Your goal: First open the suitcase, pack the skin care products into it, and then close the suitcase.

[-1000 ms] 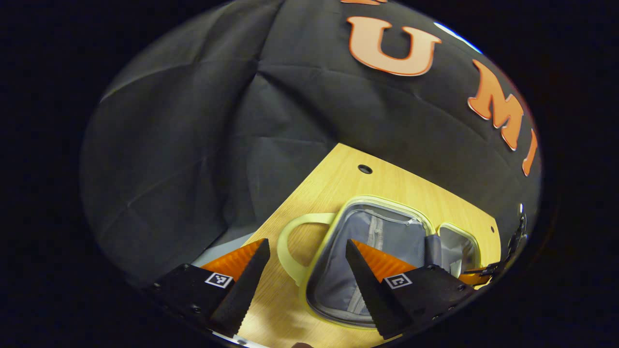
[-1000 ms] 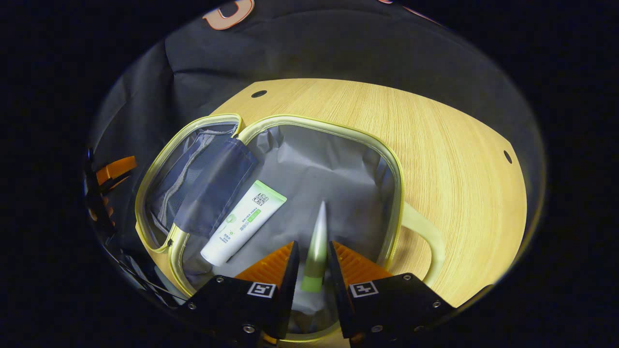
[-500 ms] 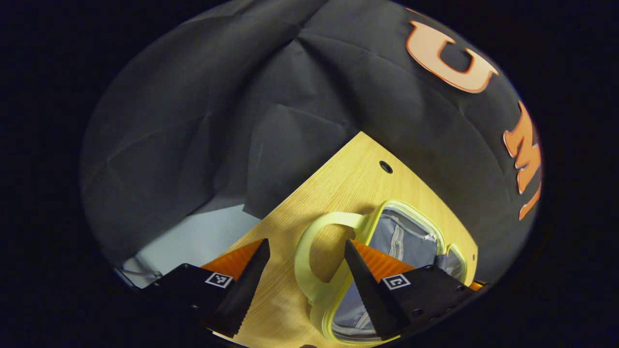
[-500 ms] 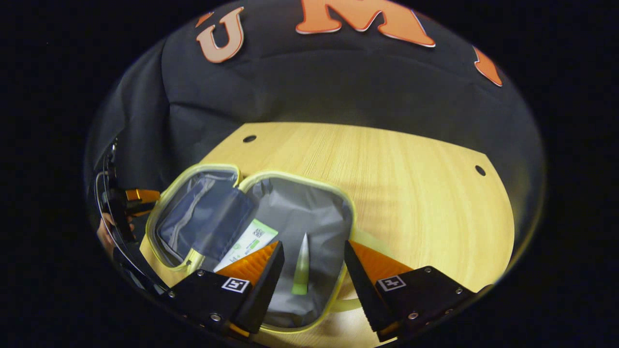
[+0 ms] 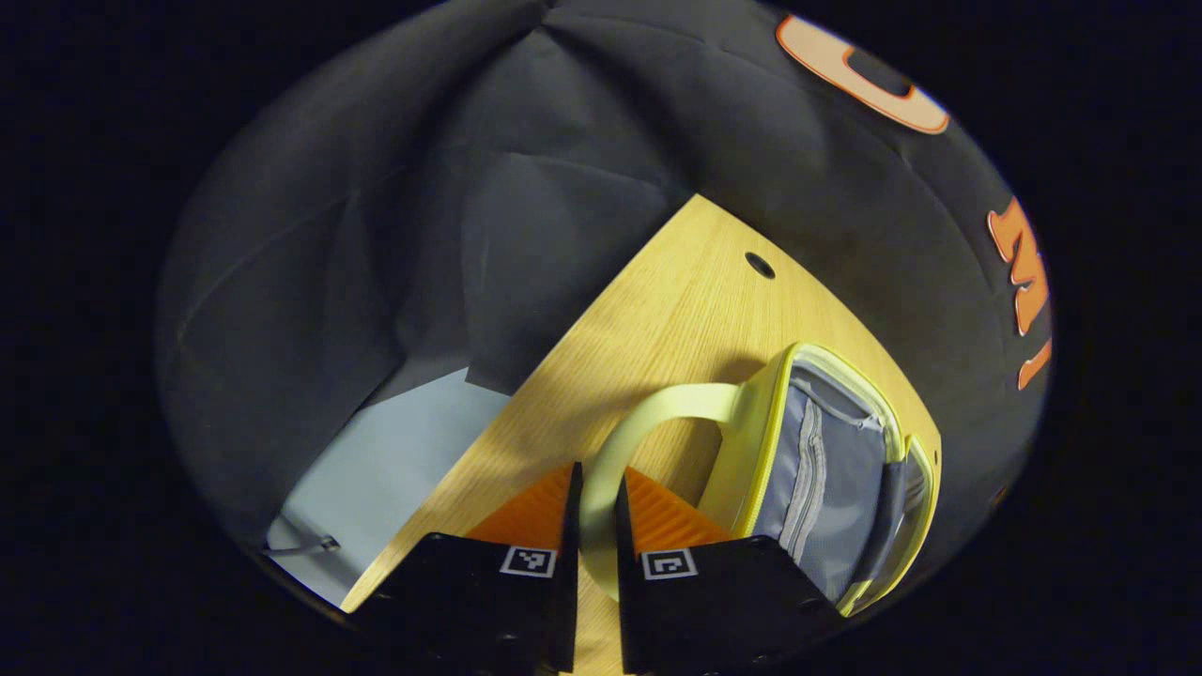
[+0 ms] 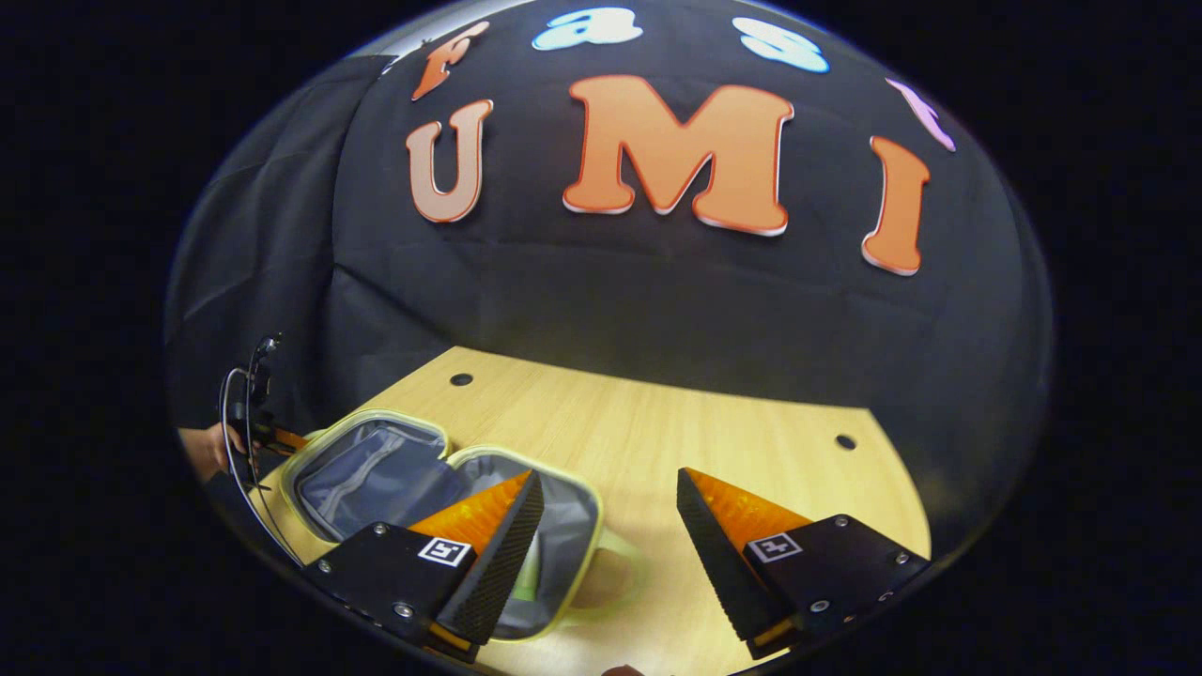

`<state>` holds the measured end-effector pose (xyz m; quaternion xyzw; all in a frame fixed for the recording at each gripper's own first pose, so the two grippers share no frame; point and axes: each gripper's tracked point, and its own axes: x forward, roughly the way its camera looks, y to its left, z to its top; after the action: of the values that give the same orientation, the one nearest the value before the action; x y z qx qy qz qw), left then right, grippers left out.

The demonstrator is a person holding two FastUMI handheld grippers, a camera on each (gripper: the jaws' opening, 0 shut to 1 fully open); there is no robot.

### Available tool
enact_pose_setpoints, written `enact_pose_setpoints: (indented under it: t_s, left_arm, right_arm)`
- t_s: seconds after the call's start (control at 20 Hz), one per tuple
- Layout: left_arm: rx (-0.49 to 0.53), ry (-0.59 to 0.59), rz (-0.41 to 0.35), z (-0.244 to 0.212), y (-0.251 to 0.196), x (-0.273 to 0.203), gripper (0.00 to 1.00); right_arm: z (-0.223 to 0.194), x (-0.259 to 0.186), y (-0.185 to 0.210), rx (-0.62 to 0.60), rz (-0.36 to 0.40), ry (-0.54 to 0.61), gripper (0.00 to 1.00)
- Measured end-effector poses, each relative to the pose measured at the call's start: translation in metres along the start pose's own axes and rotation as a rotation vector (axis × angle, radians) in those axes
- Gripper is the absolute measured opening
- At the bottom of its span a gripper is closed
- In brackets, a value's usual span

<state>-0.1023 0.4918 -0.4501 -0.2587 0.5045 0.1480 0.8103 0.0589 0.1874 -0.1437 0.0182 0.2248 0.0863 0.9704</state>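
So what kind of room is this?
Probably a small recording booth, not a home: black cloth wall hangs right behind a bare wooden table, where a yellow suitcase lies open and a handheld left gripper pinches its handle.

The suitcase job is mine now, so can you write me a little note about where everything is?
Left gripper: shut on the suitcase's handle.
Right gripper: open, holding nothing, above the table.
Suitcase: lying open on the table, grey lining showing; a green item peeks out inside, behind the right gripper's finger.
Done: opening, and at least some packing.
Left: close the suitcase.
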Motion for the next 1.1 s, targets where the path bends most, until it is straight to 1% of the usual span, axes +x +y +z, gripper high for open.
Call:
enact_pose_setpoints:
  t_s: [0.05, 0.1, 0.15, 0.2, 0.3, 0.4, 0.5, 0.8, 0.9, 1.0, 1.1]
  left_arm:
    - [0.029, -0.026, 0.011, 0.005, 0.002, -0.001, 0.19]
    - [0.048, -0.049, 0.010, 0.012, -0.005, -0.008, 0.09]
    - [0.094, -0.071, 0.009, 0.015, -0.009, -0.017, 0.10]
    - [0.138, -0.109, 0.027, 0.023, -0.012, -0.027, 0.08]
    - [0.217, -0.165, 0.048, 0.038, -0.023, -0.044, 0.08]
    - [0.264, -0.220, 0.062, 0.051, -0.039, -0.069, 0.08]
    - [0.296, -0.280, 0.058, 0.063, -0.056, -0.096, 0.08]
    - [0.340, -0.434, -0.025, 0.083, -0.139, -0.172, 0.07]
    - [0.323, -0.469, -0.056, 0.080, -0.170, -0.191, 0.07]
    - [0.340, -0.506, -0.077, 0.076, -0.197, -0.207, 0.07]
    - [0.351, -0.521, -0.120, 0.072, -0.231, -0.220, 0.07]
  right_arm:
    - [0.007, -0.007, -0.008, -0.023, -0.021, -0.026, 0.92]
    - [0.014, -0.013, -0.014, -0.041, -0.034, -0.049, 0.92]
    - [0.019, -0.017, -0.022, -0.055, -0.054, -0.069, 0.92]
    - [0.025, -0.023, -0.028, -0.059, -0.068, -0.093, 0.92]
    - [0.038, -0.031, -0.043, -0.057, -0.092, -0.146, 0.93]
    - [0.041, -0.037, -0.056, -0.066, -0.114, -0.169, 0.93]
    - [0.044, -0.043, -0.068, -0.081, -0.121, -0.182, 0.93]
    - [0.057, -0.054, -0.092, -0.100, -0.112, -0.242, 0.94]
    - [0.061, -0.055, -0.099, -0.104, -0.108, -0.258, 0.94]
    - [0.063, -0.059, -0.106, -0.102, -0.101, -0.273, 0.94]
    - [0.062, -0.064, -0.110, -0.099, -0.084, -0.278, 0.94]
